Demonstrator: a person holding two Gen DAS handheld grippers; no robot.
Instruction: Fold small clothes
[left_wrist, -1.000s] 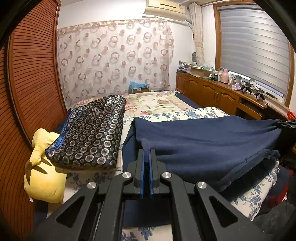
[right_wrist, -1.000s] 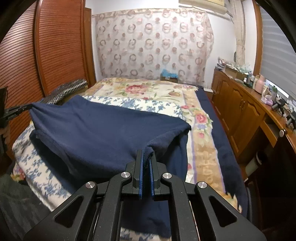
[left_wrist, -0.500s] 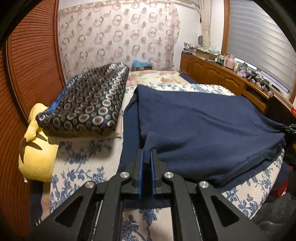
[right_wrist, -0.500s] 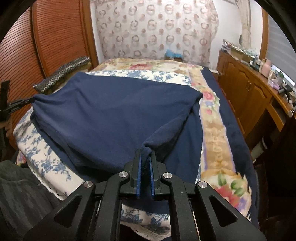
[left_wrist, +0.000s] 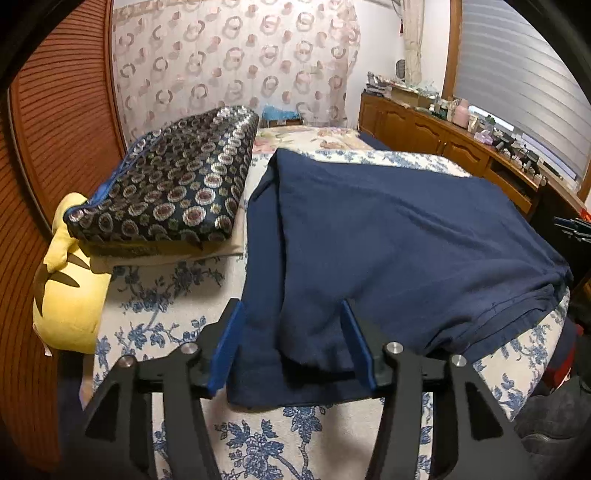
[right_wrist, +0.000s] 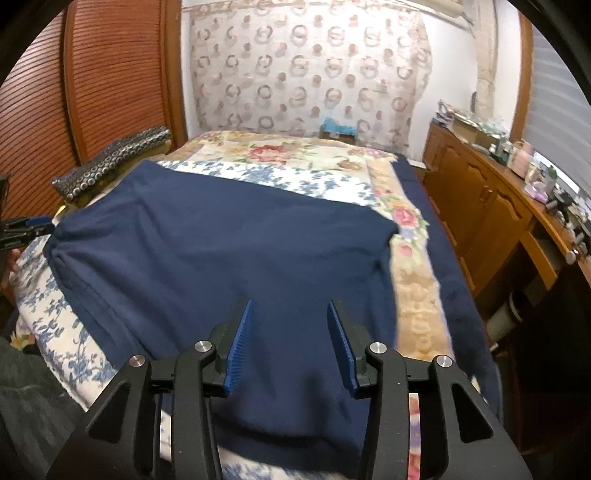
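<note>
Navy fleece, one garment (left_wrist: 388, 240), lies spread flat on the bed (left_wrist: 166, 295), doubled over so its upper layer covers most of the lower one. A strip of the lower layer shows along the left edge in the left view.

Patterned cushion (left_wrist: 170, 184) sits just beside that left edge, not touching it as far as you can tell. Yellow toy (left_wrist: 70, 295) is further out, near the bed's corner.

Your left tongs (left_wrist: 291, 343) are opening, about half spread. The near left corner of the cloth lies between the pads, but they no longer press on it. Your right tongs (right_wrist: 290, 343) are opening too, somewhat narrower. Cloth lies slack between them, released.

Risks, as judged from here:
- Fleece may cling to the ribbed pads; pull back too soon and a corner lifts, undoing the fold.
- Near hem hangs at the bed edge; a drag toward you could slide it off.
- Layers sit slightly offset; next fold may come out crooked.
</note>
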